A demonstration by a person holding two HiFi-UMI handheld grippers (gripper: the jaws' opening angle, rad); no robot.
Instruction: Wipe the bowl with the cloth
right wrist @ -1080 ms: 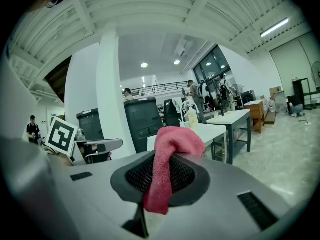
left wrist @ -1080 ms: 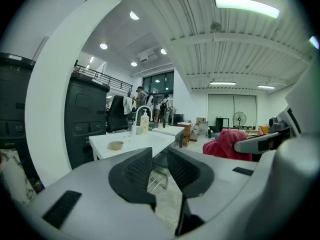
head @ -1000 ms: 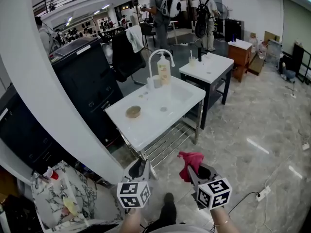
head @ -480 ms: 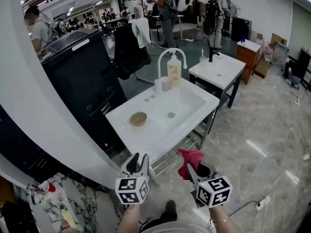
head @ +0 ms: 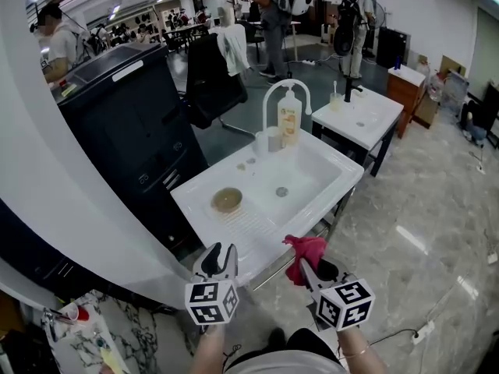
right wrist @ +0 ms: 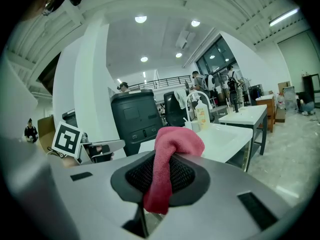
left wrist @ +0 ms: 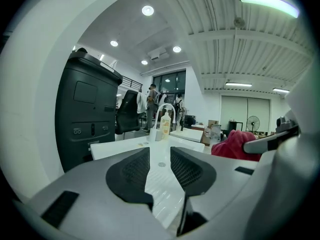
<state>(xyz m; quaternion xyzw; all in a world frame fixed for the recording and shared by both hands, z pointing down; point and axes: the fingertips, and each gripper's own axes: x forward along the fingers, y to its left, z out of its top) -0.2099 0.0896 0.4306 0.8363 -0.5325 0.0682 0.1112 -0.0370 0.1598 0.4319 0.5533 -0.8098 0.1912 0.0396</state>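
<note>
A small tan bowl (head: 227, 200) sits on the ribbed left part of a white sink unit (head: 320, 185). My left gripper (head: 217, 258) hangs at the sink's near edge, short of the bowl; its jaws are opening with nothing between them, and the white sink top (left wrist: 162, 176) shows through the gap. My right gripper (head: 309, 266) is to its right, shut on a red cloth (head: 306, 254) that bunches above the jaws. In the right gripper view the cloth (right wrist: 169, 164) drapes down between the pads.
A curved white faucet (head: 284, 100), a soap bottle (head: 290, 125) and a cup stand at the sink's back edge. A black cabinet (head: 136, 123) is to the left, a second white table (head: 360, 117) behind. People stand far back. A wire shelf lies under the sink.
The sink and bowl have come closer and sit lower in the head view as I approach. Both grippers now hang at the sink's near edge. The cloth stays held.
</note>
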